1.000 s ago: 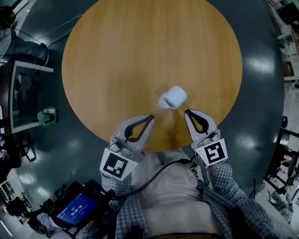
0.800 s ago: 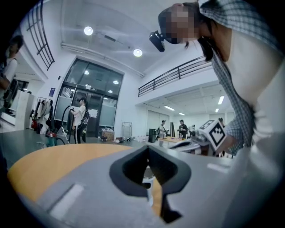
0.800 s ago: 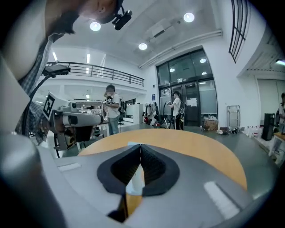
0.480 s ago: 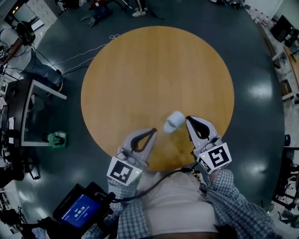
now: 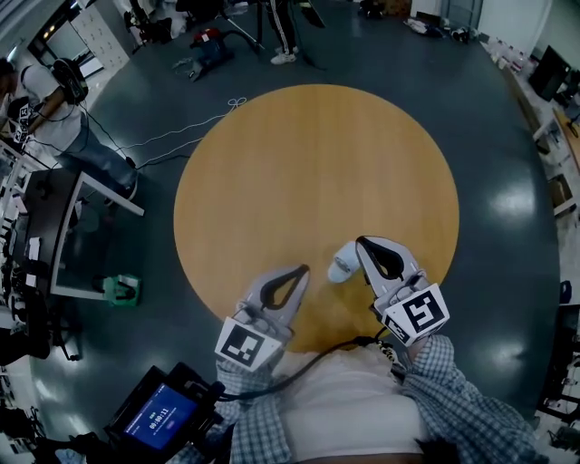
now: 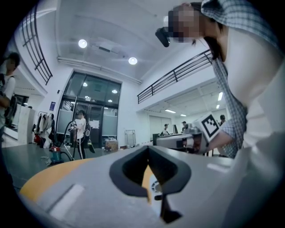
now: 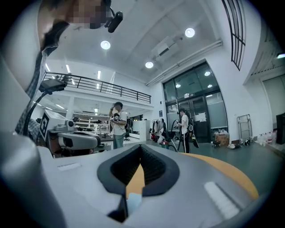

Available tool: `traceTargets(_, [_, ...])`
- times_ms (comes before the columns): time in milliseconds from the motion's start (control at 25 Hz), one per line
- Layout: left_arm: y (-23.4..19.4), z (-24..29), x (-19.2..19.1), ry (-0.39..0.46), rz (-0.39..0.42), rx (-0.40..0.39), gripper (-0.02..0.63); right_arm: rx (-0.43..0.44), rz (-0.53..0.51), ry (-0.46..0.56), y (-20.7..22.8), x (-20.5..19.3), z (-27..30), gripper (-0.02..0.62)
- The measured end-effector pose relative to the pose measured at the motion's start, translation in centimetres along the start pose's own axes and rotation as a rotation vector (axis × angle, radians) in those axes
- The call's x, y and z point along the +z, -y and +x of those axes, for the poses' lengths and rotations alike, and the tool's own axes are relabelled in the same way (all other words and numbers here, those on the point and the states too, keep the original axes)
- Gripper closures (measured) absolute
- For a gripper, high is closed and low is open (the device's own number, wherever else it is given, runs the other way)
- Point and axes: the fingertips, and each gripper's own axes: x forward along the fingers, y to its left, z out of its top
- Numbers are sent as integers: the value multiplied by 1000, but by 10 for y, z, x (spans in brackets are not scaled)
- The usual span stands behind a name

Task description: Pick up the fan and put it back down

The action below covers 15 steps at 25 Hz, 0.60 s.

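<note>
A small white fan (image 5: 343, 262) lies on its side on the round wooden table (image 5: 308, 163), near the table's front edge. My right gripper (image 5: 360, 242) is shut with nothing in it, its tip just right of the fan in the head view. My left gripper (image 5: 304, 268) hangs shut and empty a little left of the fan. In the left gripper view a vented part of the white fan (image 6: 156, 189) shows through the gap behind the closed jaws. The right gripper view has a pale patch (image 7: 133, 202) low in the same gap.
A desk (image 5: 54, 227) and a green object (image 5: 120, 290) stand on the dark floor to the left. A handheld device with a blue screen (image 5: 159, 415) hangs by my left side. People stand beyond the table's far edge (image 5: 285, 27).
Both grippers have risen above the table while staying shut. The camera shows more of the room, and the fan now appears closer to the right gripper's tip.
</note>
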Motion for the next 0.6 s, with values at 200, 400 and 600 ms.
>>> traceTargets(200, [-2, 0, -3, -12, 6, -9, 606, 6, -21, -9, -1, 0, 2, 592])
traceTargets(400, [0, 1, -4, -16, 1, -14, 606, 13, -33, -35, -3, -4, 2, 592])
traceTargets(600, [0, 0, -6, -20, 0, -18, 606, 16, -34, -35, -5, -5, 2, 592])
